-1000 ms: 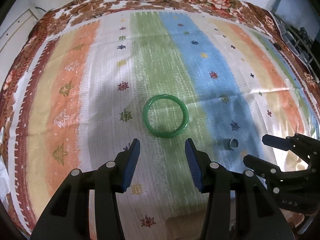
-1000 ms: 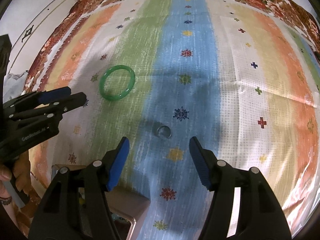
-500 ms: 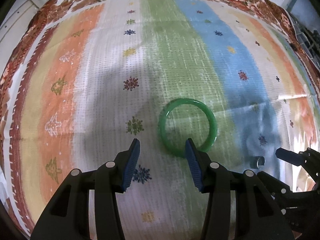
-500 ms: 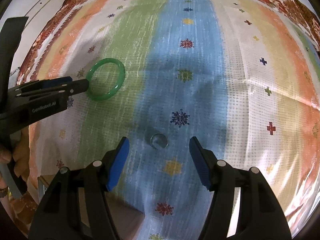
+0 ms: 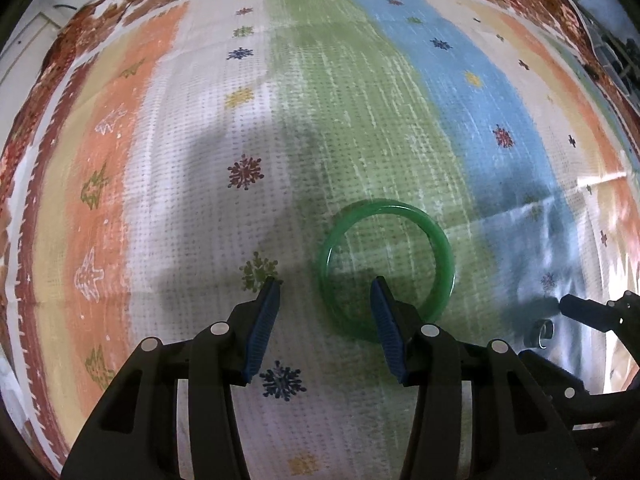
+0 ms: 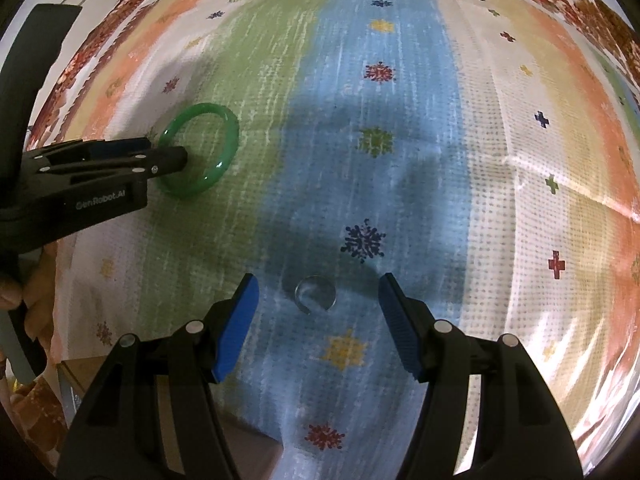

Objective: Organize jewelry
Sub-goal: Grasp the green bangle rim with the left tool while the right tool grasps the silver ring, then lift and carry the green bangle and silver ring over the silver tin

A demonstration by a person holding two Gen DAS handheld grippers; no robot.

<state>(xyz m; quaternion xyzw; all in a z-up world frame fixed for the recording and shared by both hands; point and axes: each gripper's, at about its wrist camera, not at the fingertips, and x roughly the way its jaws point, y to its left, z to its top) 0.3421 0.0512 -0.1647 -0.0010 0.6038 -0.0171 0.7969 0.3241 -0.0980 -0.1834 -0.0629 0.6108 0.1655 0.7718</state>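
Here, nearest the right wrist camera, the right hand-held gripper (image 6: 318,294) stands wide open and holds nothing, its blue pads spread to either side of a small silver ring (image 6: 315,293) that lies flat on the blue stripe of the patterned cloth (image 6: 500,184). The ring is an open band with a gap facing the camera; it sits between the fingertips, touching neither. That spacing looks deliberate: with the jaws straddling it evenly, a plain closing should pinch the band across its width, though so thin and low a piece may well slip or skate on the weave.

A little farther out and to the left, the left hand-held gripper (image 5: 325,295) is likewise open and empty. Its right pad (image 5: 386,332) reaches inside the green bangle (image 5: 436,236), while its left pad (image 5: 264,320) stands outside, so the near wall of the bangle lies between the two. I judge this is meant to grip one side of the hoop rather than span the whole of it, which is wider than the opening. Whether the inner pad already touches the rim I cannot tell. The bangle rests flat on the green stripe, well apart from the ring.

At the near left edge of the right view a brown box corner (image 6: 80,372) shows past the cloth, perhaps where the pieces belong; its inside is hidden. Beyond the bangle the cloth runs on bare to its floral border (image 5: 132,12).
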